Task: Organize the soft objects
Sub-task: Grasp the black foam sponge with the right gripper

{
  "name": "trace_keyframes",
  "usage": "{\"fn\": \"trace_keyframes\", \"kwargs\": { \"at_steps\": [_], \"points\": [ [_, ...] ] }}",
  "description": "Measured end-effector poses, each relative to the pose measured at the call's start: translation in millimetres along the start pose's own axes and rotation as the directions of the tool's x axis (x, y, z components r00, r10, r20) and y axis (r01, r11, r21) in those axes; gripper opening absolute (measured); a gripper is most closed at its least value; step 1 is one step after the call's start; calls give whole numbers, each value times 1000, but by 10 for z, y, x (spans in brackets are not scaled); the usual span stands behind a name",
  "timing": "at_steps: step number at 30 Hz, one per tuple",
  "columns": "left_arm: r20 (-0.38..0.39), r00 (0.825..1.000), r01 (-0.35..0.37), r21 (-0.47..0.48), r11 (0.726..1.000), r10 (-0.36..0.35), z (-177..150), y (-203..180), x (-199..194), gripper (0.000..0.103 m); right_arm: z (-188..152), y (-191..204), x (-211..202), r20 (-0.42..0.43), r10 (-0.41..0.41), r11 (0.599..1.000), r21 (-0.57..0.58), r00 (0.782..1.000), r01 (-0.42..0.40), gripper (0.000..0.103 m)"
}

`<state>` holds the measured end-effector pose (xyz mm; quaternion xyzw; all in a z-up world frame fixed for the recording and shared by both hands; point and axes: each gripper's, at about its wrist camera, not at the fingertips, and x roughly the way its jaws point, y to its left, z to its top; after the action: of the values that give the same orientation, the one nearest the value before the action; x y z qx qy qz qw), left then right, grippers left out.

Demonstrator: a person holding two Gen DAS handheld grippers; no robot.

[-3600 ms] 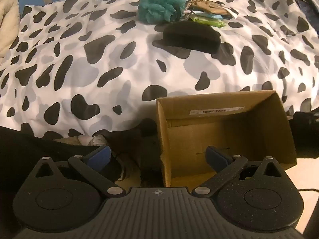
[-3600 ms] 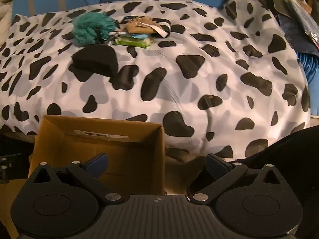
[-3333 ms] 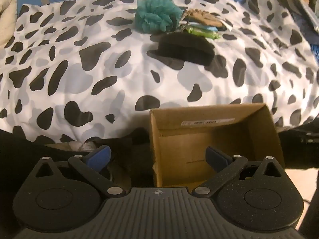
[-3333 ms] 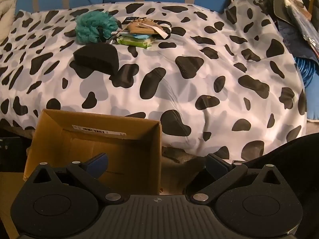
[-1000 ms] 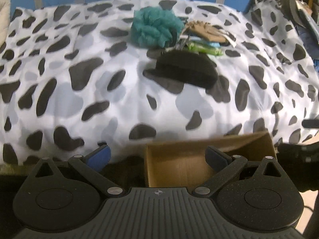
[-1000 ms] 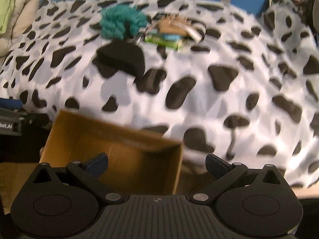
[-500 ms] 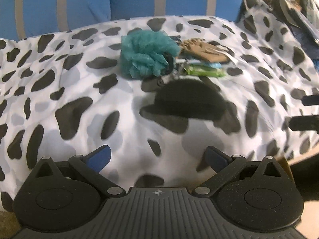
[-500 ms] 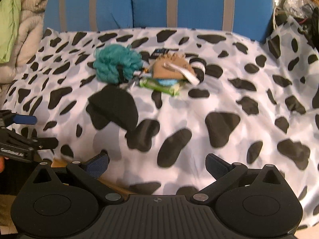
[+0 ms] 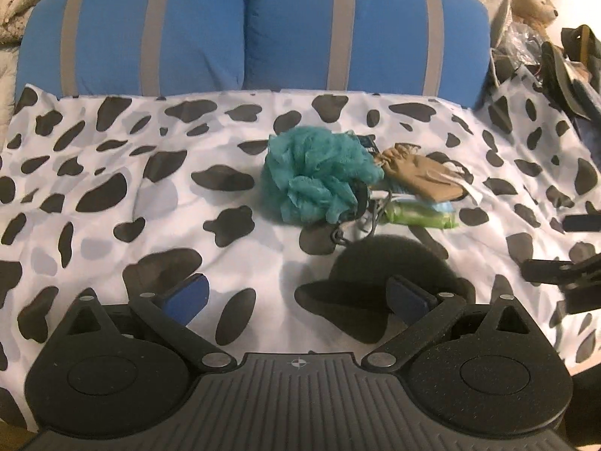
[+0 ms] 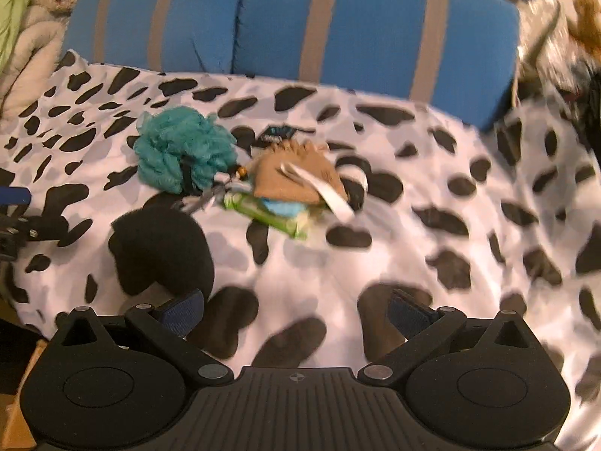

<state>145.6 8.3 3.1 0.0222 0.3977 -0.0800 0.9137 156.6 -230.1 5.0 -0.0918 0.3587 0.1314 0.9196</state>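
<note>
Bed with a cow-print cover [image 9: 112, 195], blue striped cushions [image 9: 240, 26] behind it. We take the black pad [image 9: 394, 263] as landmark for everything.

Nearest: our left gripper [image 9: 296, 293], fingers spread wide, nothing between them. It hangs over the cover just short of the black pad; its right finger [image 9: 407, 295] overlaps the pad's near edge in view, contact we can't confirm. Our right gripper [image 10: 296, 310] is also spread wide and empty, over bare cover to the right of the pad [image 10: 161, 248], its left finger close by the pad's near edge.

Just behind the pad: some dark cord or clip [image 9: 360, 221], hard to make out. Behind and left of that, the teal loofah [image 9: 319, 176]. Behind and right of the pad, a green pack [image 9: 420, 216] with something light blue on it, and a tan pouch [image 9: 420, 173] with a white strap on top of that stack. A small dark labelled item [image 10: 278, 133] lies beyond the pouch, text unreadable. Far right of the pad, a plush toy [image 9: 533, 0] and dark clutter.

Progress, as we judge it: nothing sorted yet. All soft items lie in one cluster on the cover, neither gripper holds anything. The pad looks like the first pick, being closest to both grippers.

Hidden: what looks like a cardboard corner [image 10: 15, 428] shows at the bottom left of the right view, the rest cut off, so we can't say what is in it. The right view is motion-blurred. Items under the pouch are partly covered.
</note>
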Motion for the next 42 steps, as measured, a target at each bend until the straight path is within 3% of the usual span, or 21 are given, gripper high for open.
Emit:
{"fn": "trace_keyframes", "kwargs": {
  "at_steps": [8,14,22,32,33,35,36,42],
  "points": [
    [-52,998,28,89,996,-23,-32,-59,26,103,137,224,253,-5,128,984,-122,992,-128,103],
    [-47,998,39,95,995,-35,-5,60,-43,103,264,474,397,-36,269,952,-144,962,-271,103],
    [-47,997,57,17,998,-56,56,290,-94,103,371,782,690,-76,256,933,-240,964,-267,103],
    [-44,996,84,37,996,-82,46,266,-105,103,404,885,1020,-132,283,920,-243,950,-308,103],
    [-48,995,85,38,996,-83,44,261,-100,103,405,892,1045,-138,288,918,-242,948,-315,102],
    [-52,995,90,40,995,-88,46,247,-88,103,402,904,1077,-154,293,916,-238,944,-323,91],
    [-51,995,93,42,995,-91,44,238,-90,103,397,908,1083,-168,292,915,-236,941,-326,77],
    [-31,994,104,30,994,-104,75,193,-97,103,388,852,940,-161,319,911,-219,934,-349,75]
  ]
}}
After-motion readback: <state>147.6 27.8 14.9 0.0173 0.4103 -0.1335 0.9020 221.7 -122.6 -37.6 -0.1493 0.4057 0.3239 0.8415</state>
